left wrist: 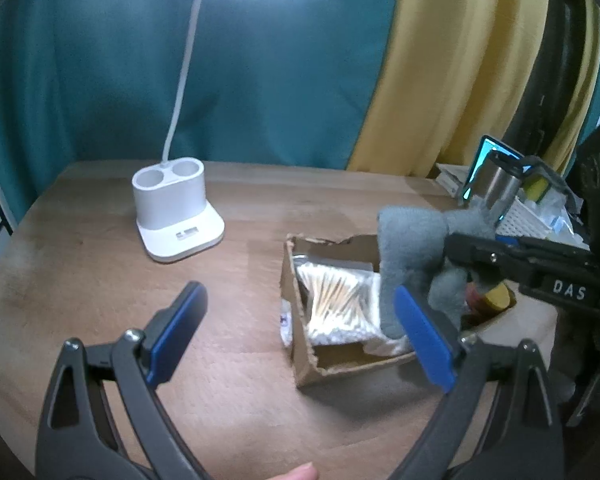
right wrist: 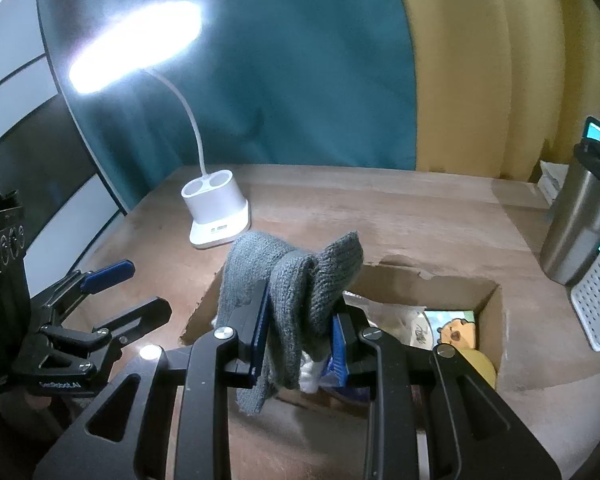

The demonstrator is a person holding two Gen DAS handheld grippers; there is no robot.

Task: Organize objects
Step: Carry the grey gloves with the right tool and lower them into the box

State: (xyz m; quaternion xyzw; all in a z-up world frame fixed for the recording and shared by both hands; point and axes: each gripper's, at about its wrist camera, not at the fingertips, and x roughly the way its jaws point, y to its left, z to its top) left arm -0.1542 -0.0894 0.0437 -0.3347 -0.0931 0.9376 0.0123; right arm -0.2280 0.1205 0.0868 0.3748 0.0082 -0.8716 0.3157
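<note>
1. Right gripper [right wrist: 298,344] is clamping its blue-padded jaws on a soft grey knitted glove [right wrist: 296,292], so the glove is sitting right between the jaws, bunched up, with floppy ends drooping over both sides and below.
2. Looks light and squishy to me, no breakage worry, but knit slides and sags, so pinching the thick folded middle like this is probably the safest hold.
3. Just past those jaws, under the glove, an open brown cardboard box [left wrist: 300,360] is waiting, already holding a pack of cotton swabs [left wrist: 336,300].
4. Left gripper [left wrist: 300,340] is hovering with jaws wide apart, empty, box off its right jaw.
5. Farther out, a white desk lamp base [left wrist: 178,210] is standing on the wooden table [left wrist: 100,280].
</note>
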